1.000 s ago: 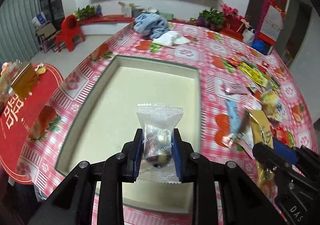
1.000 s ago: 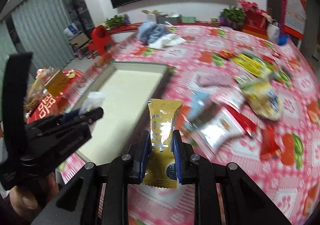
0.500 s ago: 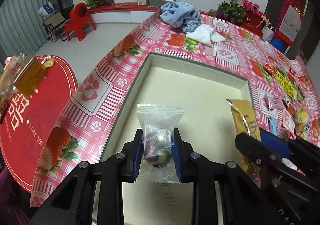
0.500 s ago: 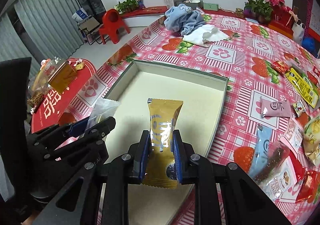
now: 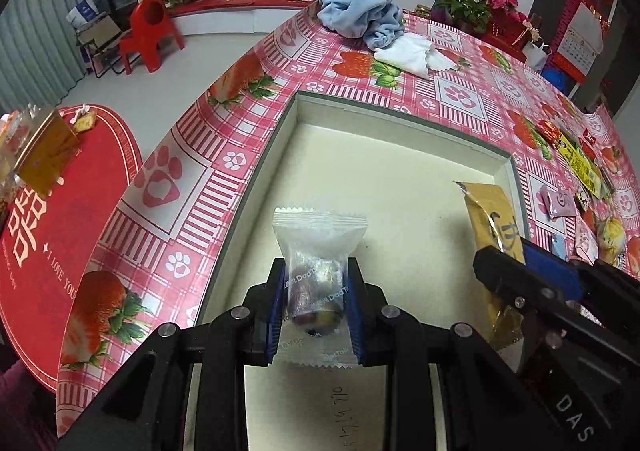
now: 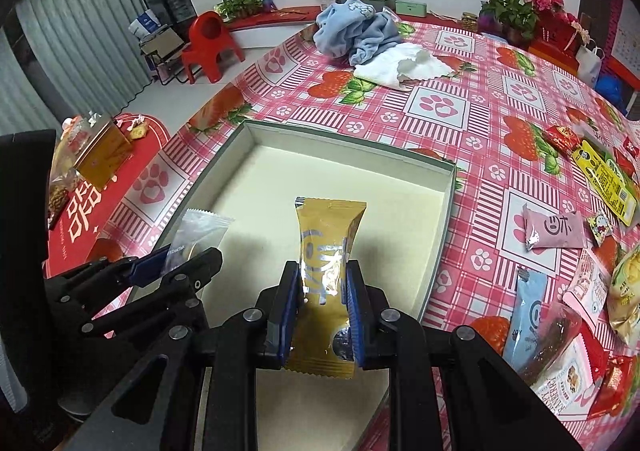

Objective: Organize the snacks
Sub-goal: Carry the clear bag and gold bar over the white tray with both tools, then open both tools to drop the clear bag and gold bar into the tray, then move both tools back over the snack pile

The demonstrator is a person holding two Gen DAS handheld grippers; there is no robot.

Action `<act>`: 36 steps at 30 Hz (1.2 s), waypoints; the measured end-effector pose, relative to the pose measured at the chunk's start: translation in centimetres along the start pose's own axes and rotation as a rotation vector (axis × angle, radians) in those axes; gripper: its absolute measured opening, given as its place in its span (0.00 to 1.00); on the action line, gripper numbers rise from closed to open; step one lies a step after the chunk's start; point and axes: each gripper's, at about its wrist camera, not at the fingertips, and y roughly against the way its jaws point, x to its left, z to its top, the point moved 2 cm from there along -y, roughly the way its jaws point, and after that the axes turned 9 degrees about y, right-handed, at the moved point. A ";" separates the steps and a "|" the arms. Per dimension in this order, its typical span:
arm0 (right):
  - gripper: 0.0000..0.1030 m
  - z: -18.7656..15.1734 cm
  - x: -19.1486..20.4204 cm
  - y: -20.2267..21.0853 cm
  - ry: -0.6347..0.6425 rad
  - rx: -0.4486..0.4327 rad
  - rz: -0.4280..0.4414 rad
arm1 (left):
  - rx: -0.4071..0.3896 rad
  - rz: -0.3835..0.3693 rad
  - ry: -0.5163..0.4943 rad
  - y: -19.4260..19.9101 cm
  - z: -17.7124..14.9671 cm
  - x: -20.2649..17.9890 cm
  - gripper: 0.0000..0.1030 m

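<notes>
Two tools are in my hands, each clenched on one snack, and I place everything by the shallow cream box (image 5: pixel 400 187) lying on the surface (image 5: pixel 224 155) with its pink strawberry-and-paw cloth.

Left of the box, off the surface, lies a red round mat (image 5: pixel 60 211) on the floor, with a red plastic chair (image 5: pixel 150 31) farther back.

My left tool (image 5: pixel 316 315) hangs over the near left part of the box. Its blue pads (image 5: pixel 277 315) press on both sides of a clear wrapped candy (image 5: pixel 316 271), which stands upright between them, its crimped top sticking out past the fingertips and its lower seam showing under them. The dark round sweet inside sits right at the pads.

My right tool (image 6: pixel 322 315) hangs over the near right part of the box, just beside the left one. It grips a gold snack packet (image 6: pixel 326 247) by its lower half; the packet stands upright, its top well clear of the fingertips, above the box floor.

Beyond the box's far edge lie a light blue cloth (image 6: pixel 356 31) and a white cloth (image 6: pixel 404 65), touching each other.

Right of the box, loose snacks are scattered on the surface: a pink sachet (image 6: pixel 556 229), a blue stick packet (image 6: pixel 526 315), a yellow-green packet (image 6: pixel 608 181) and more, bunched at the far right.
</notes>
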 end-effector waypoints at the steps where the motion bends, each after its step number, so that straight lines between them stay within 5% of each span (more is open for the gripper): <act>1: 0.24 0.0 0.0 0.0 -0.001 0.001 0.004 | 0.009 -0.001 0.002 -0.2 0.0 0.1 0.30; 5: 0.31 0.2 0.5 0.9 0.026 -0.032 0.005 | 0.031 -0.007 0.026 -0.2 -0.1 0.4 0.43; 8: 0.75 -0.1 -0.7 2.3 -0.007 -0.071 -0.053 | -0.006 -0.011 0.033 0.8 -0.2 0.8 0.59; 9: 0.81 -0.3 -1.2 2.8 -0.023 -0.094 -0.029 | -0.013 -0.013 0.029 1.1 -0.4 0.7 0.62; 15: 0.81 -3.3 -4.3 6.9 -0.102 -0.168 -0.022 | -0.055 -0.049 -0.034 3.4 -2.3 -1.8 0.62; 22: 0.81 -11.4 -10.2 10.1 -0.253 -0.157 -0.241 | -0.079 -0.125 -0.155 6.5 -6.7 -8.6 0.62; 24: 0.81 -13.7 -11.7 10.3 -0.300 -0.140 -0.246 | -0.070 -0.160 -0.218 7.0 -8.2 -11.3 0.62; 30: 0.81 -17.9 -15.2 12.9 -0.275 -0.153 -0.436 | -0.053 -0.219 -0.455 6.6 -13.2 -20.5 0.62; 36: 0.80 -19.3 -18.8 12.1 -0.218 -0.071 -0.385 | -0.020 -0.166 -0.536 2.9 -14.1 -25.4 0.62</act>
